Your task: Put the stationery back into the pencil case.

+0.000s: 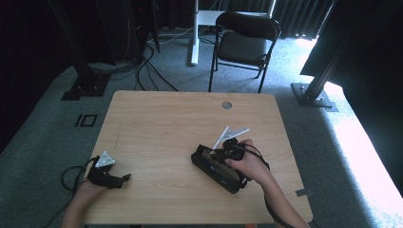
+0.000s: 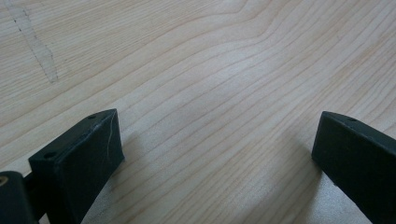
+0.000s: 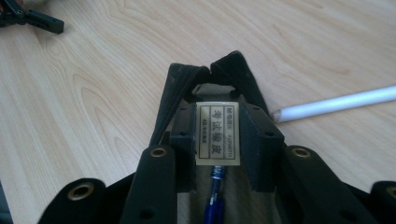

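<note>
My right gripper (image 3: 218, 140) is shut on a small eraser (image 3: 217, 119) with a pale printed label, pinched between its two black pads. It hangs just over the open mouth of a black pencil case (image 3: 180, 86) with a blue pen (image 3: 214, 198) lying inside. In the high view the right gripper (image 1: 228, 151) sits over that pencil case (image 1: 214, 171) at the table's right middle. My left gripper (image 2: 215, 154) stands open with only bare wood between its jaws. The high view places the left gripper (image 1: 121, 178) low at the front left of the table.
A white pen-like stick (image 3: 336, 103) lies on the wooden table (image 1: 157, 123) just right of the case; two such sticks (image 1: 234, 133) lie beyond it in the high view. A folding chair (image 1: 243, 42) stands behind the table. Cables trail on the carpet.
</note>
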`<state>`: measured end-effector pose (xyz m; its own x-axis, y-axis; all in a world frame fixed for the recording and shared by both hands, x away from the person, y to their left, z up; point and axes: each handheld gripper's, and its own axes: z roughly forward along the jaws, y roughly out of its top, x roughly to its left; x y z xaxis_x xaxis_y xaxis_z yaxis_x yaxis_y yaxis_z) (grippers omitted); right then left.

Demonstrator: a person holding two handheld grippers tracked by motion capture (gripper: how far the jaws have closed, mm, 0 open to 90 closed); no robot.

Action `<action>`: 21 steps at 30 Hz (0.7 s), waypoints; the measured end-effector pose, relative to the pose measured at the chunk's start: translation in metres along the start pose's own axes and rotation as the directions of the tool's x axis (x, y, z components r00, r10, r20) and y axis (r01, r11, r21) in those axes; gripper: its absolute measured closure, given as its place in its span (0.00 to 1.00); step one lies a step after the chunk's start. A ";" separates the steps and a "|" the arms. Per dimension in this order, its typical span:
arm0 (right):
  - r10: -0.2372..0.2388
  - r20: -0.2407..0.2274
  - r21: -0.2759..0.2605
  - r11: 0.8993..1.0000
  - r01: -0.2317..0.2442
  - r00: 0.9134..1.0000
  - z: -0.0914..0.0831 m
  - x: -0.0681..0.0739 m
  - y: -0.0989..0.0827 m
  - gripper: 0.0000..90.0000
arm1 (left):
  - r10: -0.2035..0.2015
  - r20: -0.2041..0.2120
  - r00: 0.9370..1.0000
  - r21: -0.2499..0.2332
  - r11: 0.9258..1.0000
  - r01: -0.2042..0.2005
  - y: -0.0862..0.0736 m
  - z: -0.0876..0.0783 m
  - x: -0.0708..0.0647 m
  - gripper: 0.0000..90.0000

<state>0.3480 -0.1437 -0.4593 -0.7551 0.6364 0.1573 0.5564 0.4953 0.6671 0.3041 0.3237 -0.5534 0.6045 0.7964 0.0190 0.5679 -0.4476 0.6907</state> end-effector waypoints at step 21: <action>-0.057 0.031 0.160 0.986 0.051 0.998 0.032 -0.001 -0.004 0.75 | 0.001 -0.001 1.000 0.001 1.000 -0.001 0.000 0.000 0.000 0.02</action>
<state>0.3574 -0.1275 -0.4858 -0.7746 0.6250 0.0969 0.5654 0.6156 0.5489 0.3041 0.3238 -0.5534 0.6044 0.7964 0.0202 0.5681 -0.4485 0.6900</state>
